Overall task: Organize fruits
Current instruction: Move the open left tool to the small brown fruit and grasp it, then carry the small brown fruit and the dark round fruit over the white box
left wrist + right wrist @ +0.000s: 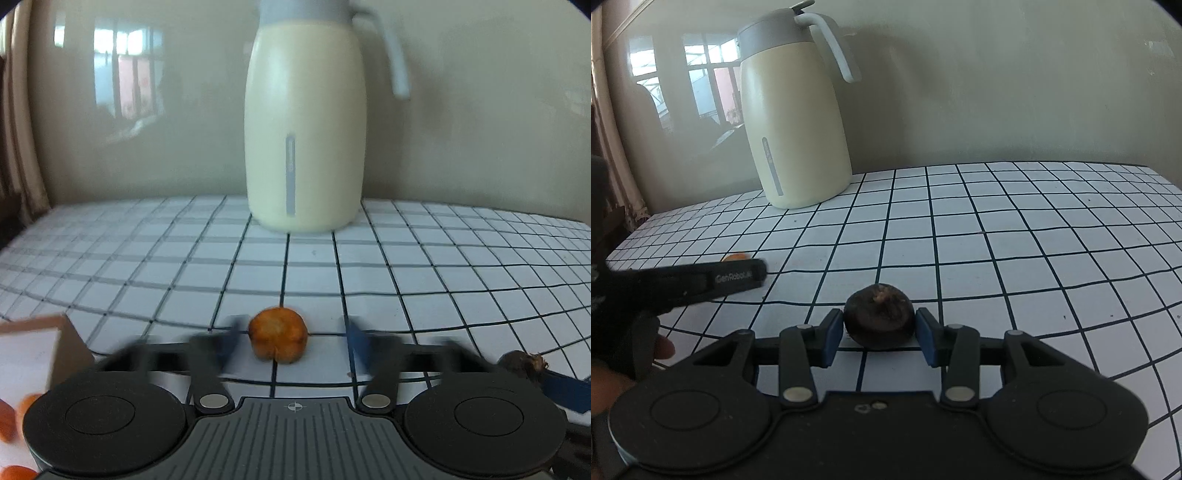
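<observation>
A small round orange fruit point(277, 334) lies on the checked tablecloth point(406, 266). It sits between the blurred fingers of my left gripper point(293, 338). The left pad is close to it, while a gap shows between the fruit and the right pad, so the jaws stand open. My right gripper point(879, 328) is shut on a dark brown round fruit point(879, 314), with a blue pad against each side. The left wrist view catches that dark fruit point(524, 363) at its right edge. One finger point(738, 277) of the left gripper crosses the right wrist view, hiding most of the orange fruit point(737, 256).
A cream thermos jug point(304, 129) with a grey lid and handle stands at the back by the wall, also visible as the jug point(798, 129). A cardboard-walled box point(70, 350) at the near left holds orange pieces point(7, 424). A person's hand point(628, 354) grips the left tool.
</observation>
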The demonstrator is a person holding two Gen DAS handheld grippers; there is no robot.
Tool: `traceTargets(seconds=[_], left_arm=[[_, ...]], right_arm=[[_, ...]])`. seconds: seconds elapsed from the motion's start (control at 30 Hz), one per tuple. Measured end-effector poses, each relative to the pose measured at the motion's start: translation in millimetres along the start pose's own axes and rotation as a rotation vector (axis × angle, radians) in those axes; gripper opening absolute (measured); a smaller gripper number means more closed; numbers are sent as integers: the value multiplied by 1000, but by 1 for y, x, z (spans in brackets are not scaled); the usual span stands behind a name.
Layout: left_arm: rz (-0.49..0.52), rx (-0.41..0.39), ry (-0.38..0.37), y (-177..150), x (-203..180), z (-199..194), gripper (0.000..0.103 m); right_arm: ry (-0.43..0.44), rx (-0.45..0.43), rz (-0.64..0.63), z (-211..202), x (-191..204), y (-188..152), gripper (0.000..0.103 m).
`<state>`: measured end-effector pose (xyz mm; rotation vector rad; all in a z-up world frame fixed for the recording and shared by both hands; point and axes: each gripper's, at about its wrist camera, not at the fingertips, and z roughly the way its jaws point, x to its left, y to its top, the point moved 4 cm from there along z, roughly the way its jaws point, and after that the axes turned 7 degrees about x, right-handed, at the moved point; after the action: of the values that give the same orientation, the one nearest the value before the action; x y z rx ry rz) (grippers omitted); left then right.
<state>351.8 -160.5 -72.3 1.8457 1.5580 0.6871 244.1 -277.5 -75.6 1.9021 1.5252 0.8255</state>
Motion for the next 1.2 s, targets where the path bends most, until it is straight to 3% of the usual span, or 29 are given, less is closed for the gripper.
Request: traceTargets(seconds=[0.2, 0.37, 0.7, 0.77, 0.93, 1.2], left_arm=[[18, 5, -54, -5, -3, -3, 35], [43, 0, -42, -13, -2, -15, 35], [37, 12, -18, -47, 8, -54, 35], [41, 14, -18, -48, 9, -55, 35], [42, 15, -15, -46, 9, -55, 35], [17, 10, -28, -55, 15, -64, 35]], right_arm=[[0, -1, 1, 0, 0, 0, 38], [11, -2, 5, -1, -2, 0, 42], [20, 5, -28, -1, -3, 0, 42], [22, 1, -40, -2, -1, 0, 33], [3, -5, -90, -4, 7, -2, 33], [53, -16, -85, -13, 18, -6, 33]])
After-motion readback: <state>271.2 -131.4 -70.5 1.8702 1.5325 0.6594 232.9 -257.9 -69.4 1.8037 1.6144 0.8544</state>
